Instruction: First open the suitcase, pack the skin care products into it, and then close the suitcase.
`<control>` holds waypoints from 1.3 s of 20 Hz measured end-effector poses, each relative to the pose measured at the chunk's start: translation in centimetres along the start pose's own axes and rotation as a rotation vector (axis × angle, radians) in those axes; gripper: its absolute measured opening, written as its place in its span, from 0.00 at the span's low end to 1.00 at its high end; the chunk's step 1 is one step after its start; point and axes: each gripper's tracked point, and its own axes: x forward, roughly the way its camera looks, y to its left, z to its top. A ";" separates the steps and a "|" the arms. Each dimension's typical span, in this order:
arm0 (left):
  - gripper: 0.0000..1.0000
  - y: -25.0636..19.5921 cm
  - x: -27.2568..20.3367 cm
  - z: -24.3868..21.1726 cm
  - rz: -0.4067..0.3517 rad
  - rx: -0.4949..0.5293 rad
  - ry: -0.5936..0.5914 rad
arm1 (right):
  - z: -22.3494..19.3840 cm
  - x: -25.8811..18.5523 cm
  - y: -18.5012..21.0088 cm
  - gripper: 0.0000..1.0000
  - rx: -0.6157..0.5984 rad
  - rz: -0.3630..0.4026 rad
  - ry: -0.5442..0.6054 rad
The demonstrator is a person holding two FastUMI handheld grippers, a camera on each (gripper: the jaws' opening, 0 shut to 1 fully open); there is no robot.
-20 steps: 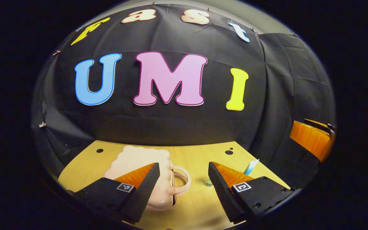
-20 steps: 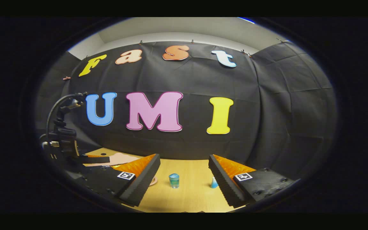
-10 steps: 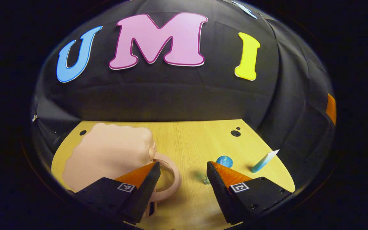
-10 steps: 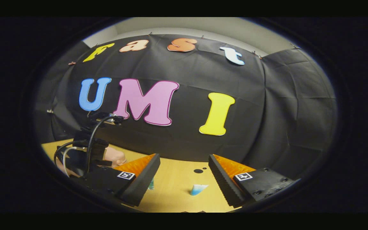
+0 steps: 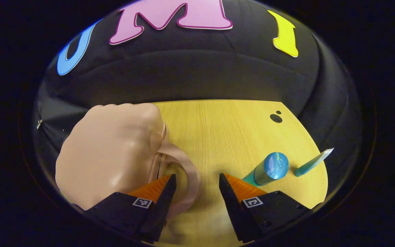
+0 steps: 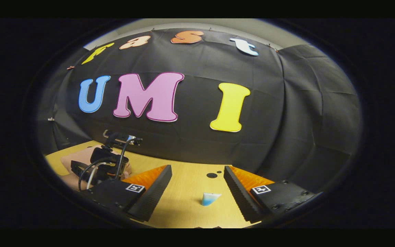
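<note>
From your left hand-held gripper point(image 5: 195, 192) view, starting at the left: the suitcase point(image 5: 108, 154) is a small, smooth, pale pink shell with rounded, scalloped edges and a soft sheen, lying closed on the tabletop point(image 5: 218, 130), its seam line visible along the side facing you. Its looped handle point(image 5: 187, 171) curves out to the right, and your left finger point(image 5: 156, 192) sits over the handle's near edge while your jaws stand wide apart with nothing between them. The tabletop is light wood grain with a dark hole point(image 5: 276, 118) toward the far right corner. Right of your right finger, the bottle point(image 5: 269, 168) is a cylinder, teal-bodied with a glossy blue rounded cap, tilted toward the camera by the lens. Just beside it, farther right, the tube point(image 5: 312, 163) lies flat, teal fading to a flat white crimped end, not touching the bottle. Over in your right hand-held gripper point(image 6: 197, 190) view, at the left, your left gripper's black body point(image 6: 105, 164) with looping cables sits in front of the pink suitcase point(image 6: 77, 159). Your right jaws are wide open too, holding nothing, and the tube point(image 6: 209, 198) lies on the tabletop point(image 6: 187, 178) ahead, between the fingers, well apart from the suitcase. Whether anything is inside the suitcase, you can't tell.
</note>
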 end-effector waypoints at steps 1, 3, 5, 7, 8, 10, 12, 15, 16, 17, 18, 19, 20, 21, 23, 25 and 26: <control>0.76 0.1 0.4 -0.4 0.013 -0.002 0.017 | -0.1 -0.1 0.2 0.97 0.015 0.008 0.006; 0.63 -0.6 1.1 -1.2 -0.018 -0.006 0.060 | -0.1 -0.1 0.4 0.96 0.038 0.010 0.012; 0.36 0.5 1.7 -1.4 0.006 -0.009 0.063 | 0.5 -0.1 0.6 0.97 0.055 0.004 0.000; 0.25 0.0 1.5 -1.1 -0.038 -0.037 0.065 | 1.3 -0.2 1.3 0.97 0.076 0.004 -0.018; 0.21 -0.1 1.4 -0.9 -0.058 -0.052 0.065 | 1.5 -0.3 1.6 0.96 0.077 0.006 -0.023; 0.18 -0.4 0.9 -0.2 -0.095 -0.088 0.042 | 1.7 -0.8 2.2 0.97 0.065 0.010 -0.026; 0.13 -0.5 -0.1 1.2 -0.117 -0.087 -0.007 | 1.8 -1.4 2.6 0.97 0.053 0.011 -0.025; 0.07 0.2 -2.3 3.9 -0.146 -0.118 -0.067 | 1.9 -2.4 3.4 0.96 0.053 0.013 -0.012; 0.06 0.4 -3.4 4.8 -0.182 -0.165 -0.071 | 2.0 -2.7 3.8 0.96 0.055 0.012 -0.013; 0.06 0.7 -4.5 5.6 -0.204 -0.204 -0.079 | 2.2 -3.0 4.2 0.96 0.057 0.013 -0.014; 0.06 1.5 -5.8 6.8 -0.221 -0.221 -0.092 | 2.3 -3.2 4.7 0.96 0.057 0.017 -0.014; 0.06 2.3 -6.9 8.0 -0.229 -0.224 -0.114 | 2.5 -3.3 5.2 0.96 0.059 0.021 -0.015; 0.06 3.2 -8.4 9.1 -0.230 -0.221 -0.135 | 2.8 -3.5 5.7 0.97 0.063 0.028 -0.019; 0.06 4.3 -9.9 10.3 -0.232 -0.219 -0.156 | 3.2 -3.7 6.3 0.97 0.066 0.034 -0.027; 0.02 7.5 -12.8 12.7 -0.232 -0.220 -0.185 | 4.0 -4.0 7.5 0.95 0.073 0.048 -0.045; 0.06 11.1 -15.2 13.8 -0.244 -0.214 -0.181 | 4.6 -4.3 8.7 0.96 0.077 0.064 -0.059; 0.06 13.2 -16.3 14.7 -0.251 -0.221 -0.186 | 4.7 -4.5 9.4 0.96 0.079 0.074 -0.062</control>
